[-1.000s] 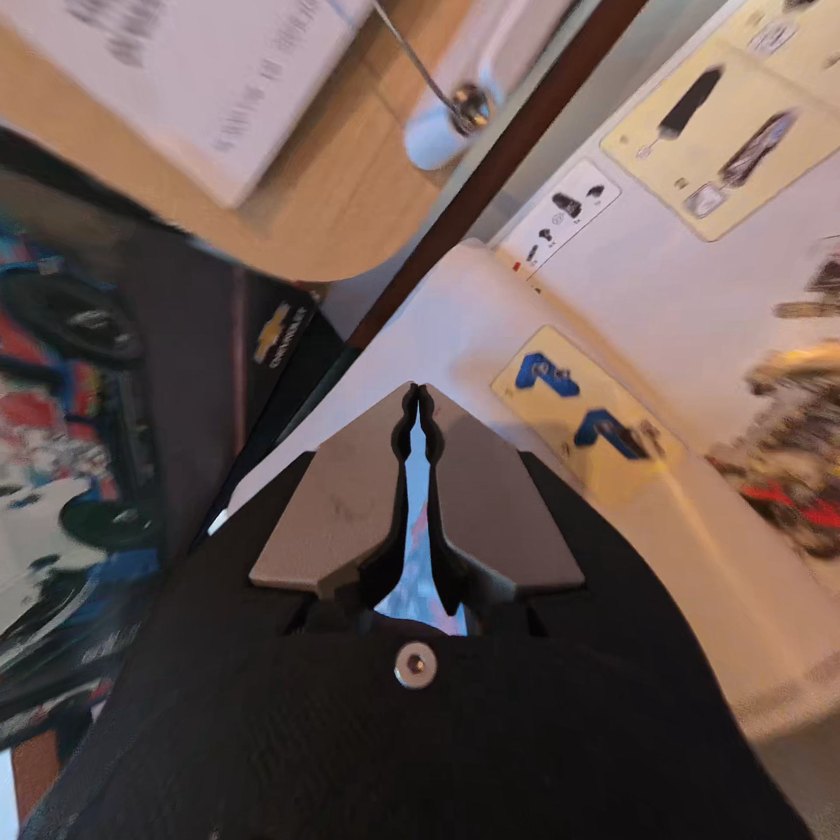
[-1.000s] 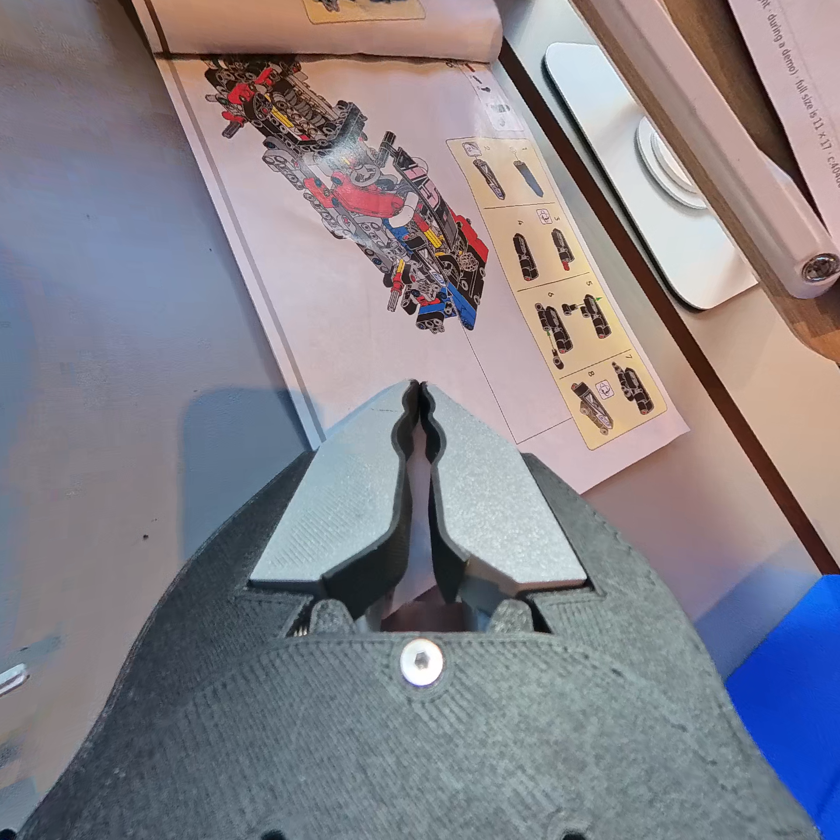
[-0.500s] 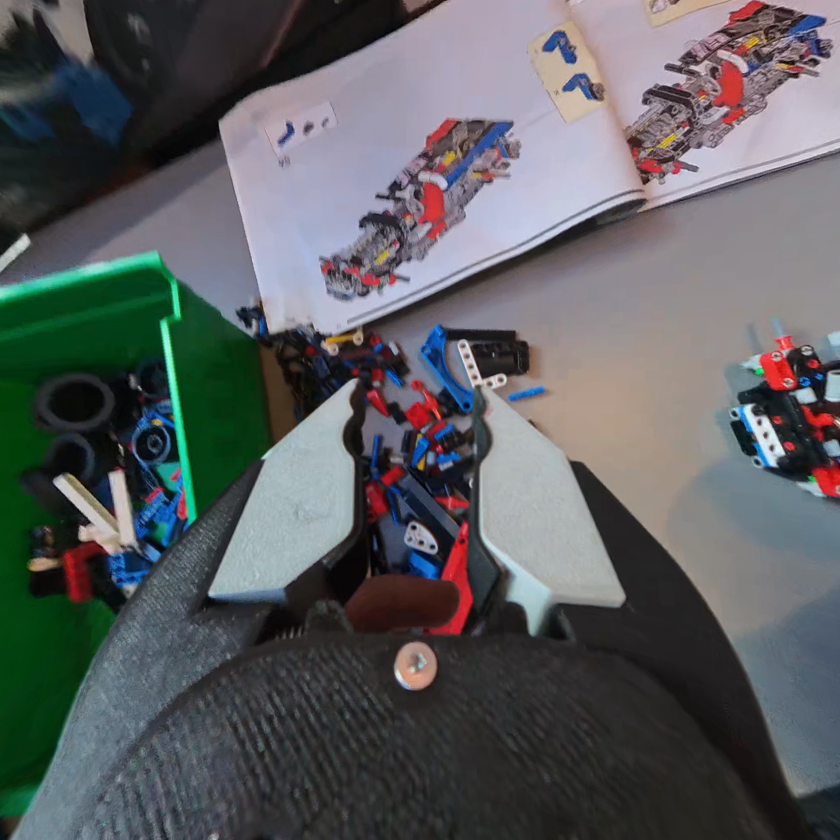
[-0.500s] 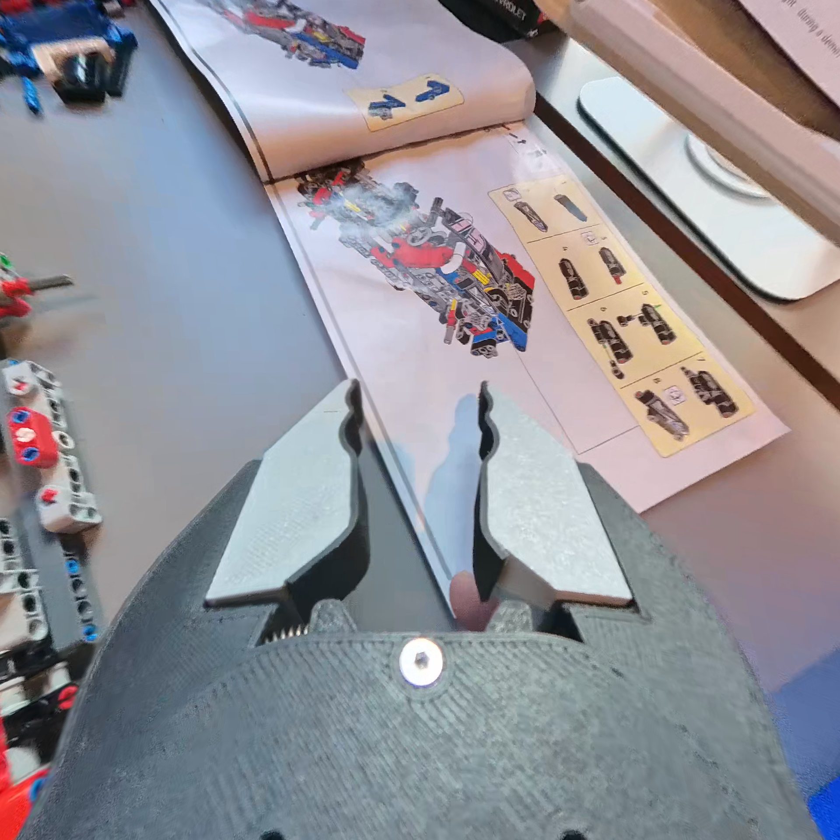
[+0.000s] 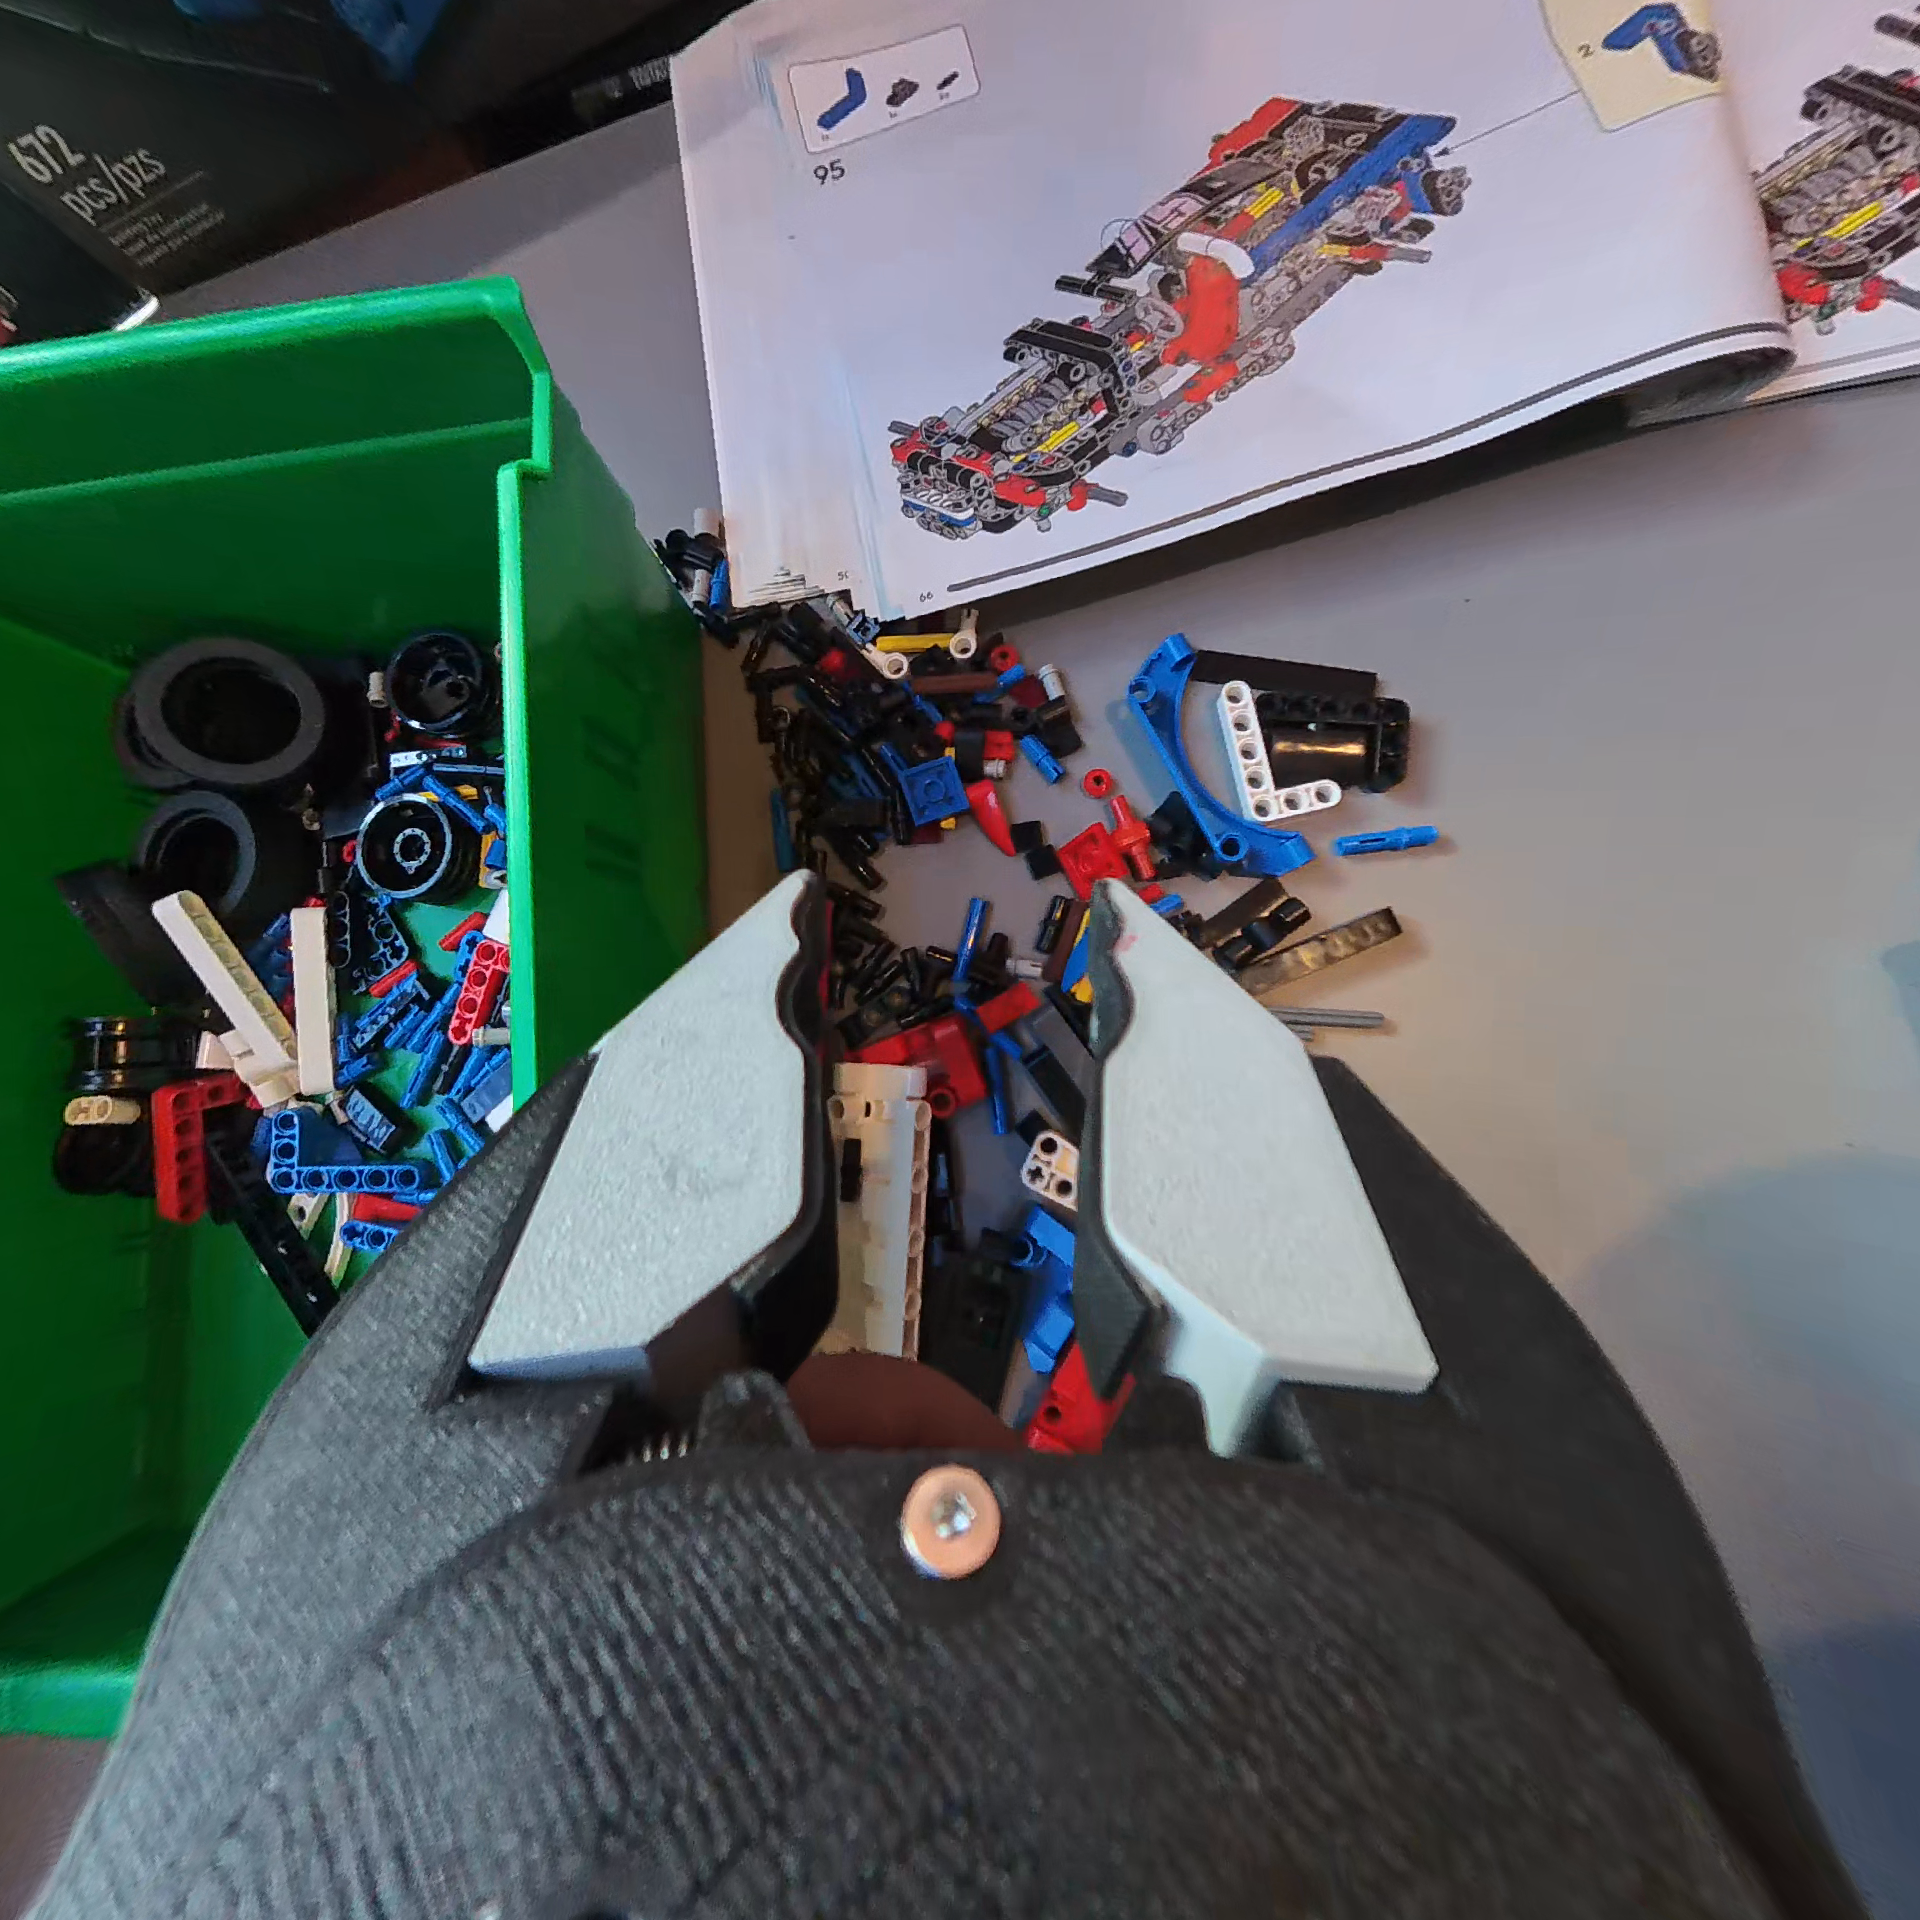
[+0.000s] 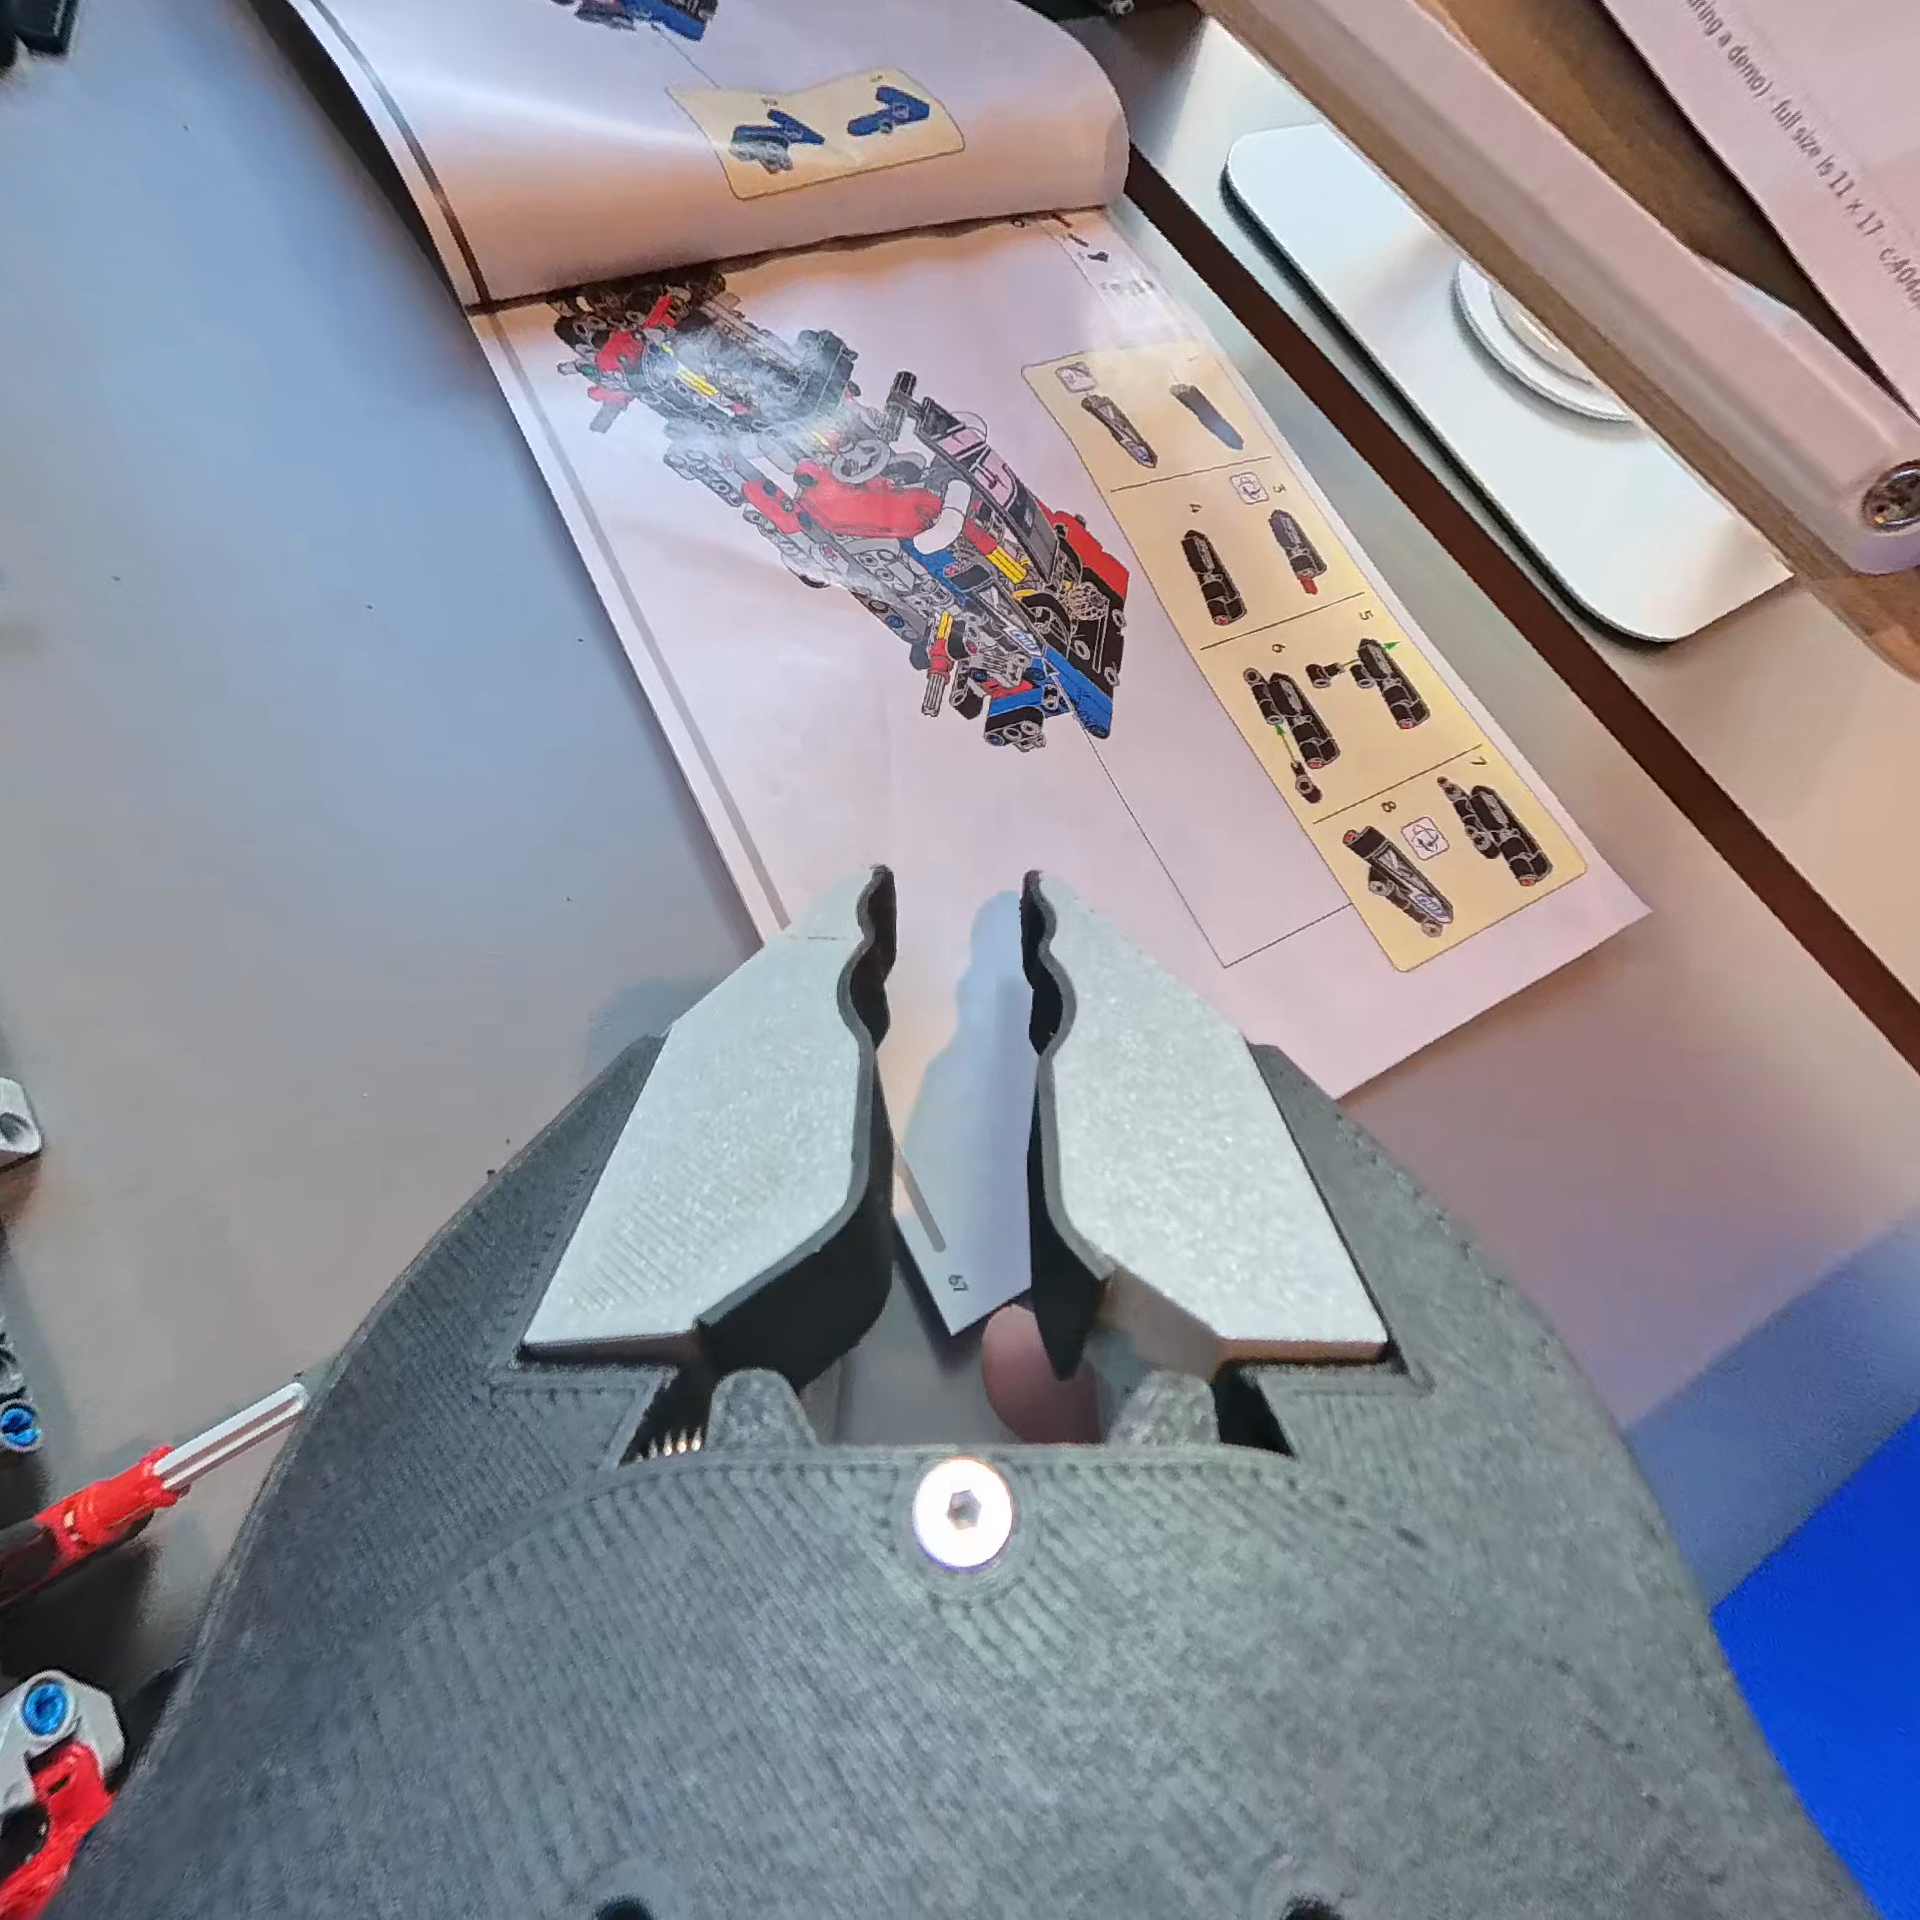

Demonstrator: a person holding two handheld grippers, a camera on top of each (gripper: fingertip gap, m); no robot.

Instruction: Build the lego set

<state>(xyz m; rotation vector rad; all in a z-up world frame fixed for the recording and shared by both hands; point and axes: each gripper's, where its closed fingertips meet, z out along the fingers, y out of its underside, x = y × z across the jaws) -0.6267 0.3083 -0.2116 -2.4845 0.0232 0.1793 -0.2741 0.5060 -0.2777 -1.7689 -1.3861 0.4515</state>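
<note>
Now I hover my left gripper [image 5: 951,899], jaws apart and empty, over the loose pile [image 5: 935,831]; I'd isolate one piece first. Right gripper [image 6: 956,883], at the manual's [image 6: 831,727] six o'clock, gapes empty.

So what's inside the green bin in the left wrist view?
The green bin holds black tyres, wheel rims, and loose blue, red, white and black pieces. The left gripper, open, covers its near corner, so anything there is hidden.

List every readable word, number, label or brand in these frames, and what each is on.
Writing is not quoted here; only its carriers.
Dark box, top left of left wrist view: white print.
Instruction booklet, both views: step and page numbers.
White sheet, top right of right wrist view: printed line.
</note>
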